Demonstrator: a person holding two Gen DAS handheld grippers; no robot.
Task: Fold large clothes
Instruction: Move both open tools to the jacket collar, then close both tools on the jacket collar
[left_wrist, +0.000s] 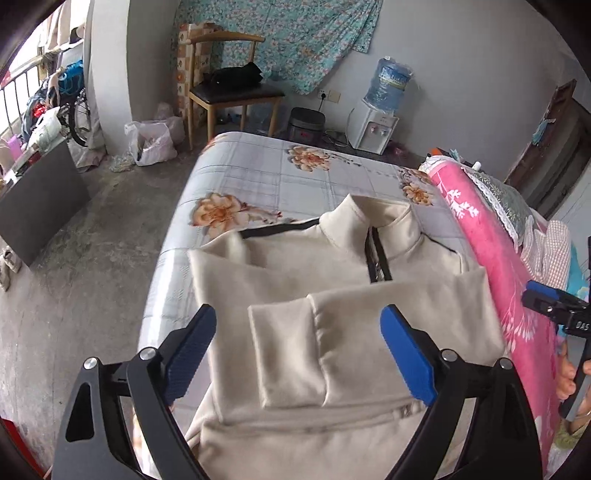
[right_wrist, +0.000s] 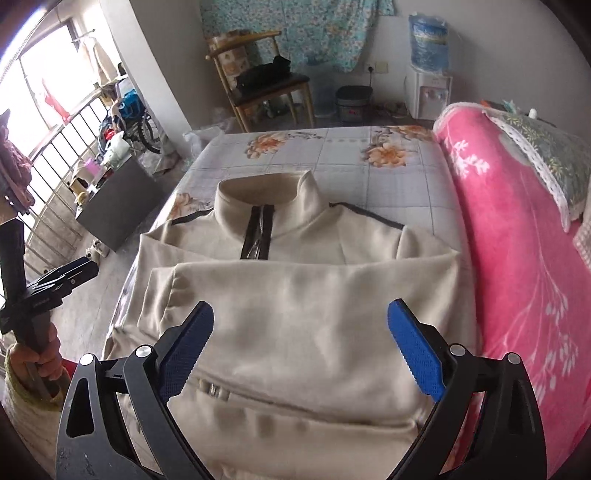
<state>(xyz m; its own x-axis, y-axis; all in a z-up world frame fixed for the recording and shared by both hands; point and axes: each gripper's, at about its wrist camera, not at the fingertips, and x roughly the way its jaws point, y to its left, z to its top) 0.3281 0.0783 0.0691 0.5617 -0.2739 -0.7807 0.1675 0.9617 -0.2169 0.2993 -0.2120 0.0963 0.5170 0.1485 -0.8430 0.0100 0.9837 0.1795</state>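
A cream zip-neck fleece lies front up on the bed, collar away from me. Both sleeves are folded across the chest, and a cuff lies on top near the middle. My left gripper hovers above the folded sleeves, open, with nothing between its blue pads. My right gripper also stands open above the chest, apart from the cloth. The left gripper's fingers also show at the left edge of the right wrist view, held by a hand.
The bed has a grey floral sheet. A rolled pink blanket and a pillow run along its right side. Beyond the foot stand a wooden chair, a water dispenser and a plastic bag. Bare concrete floor lies left.
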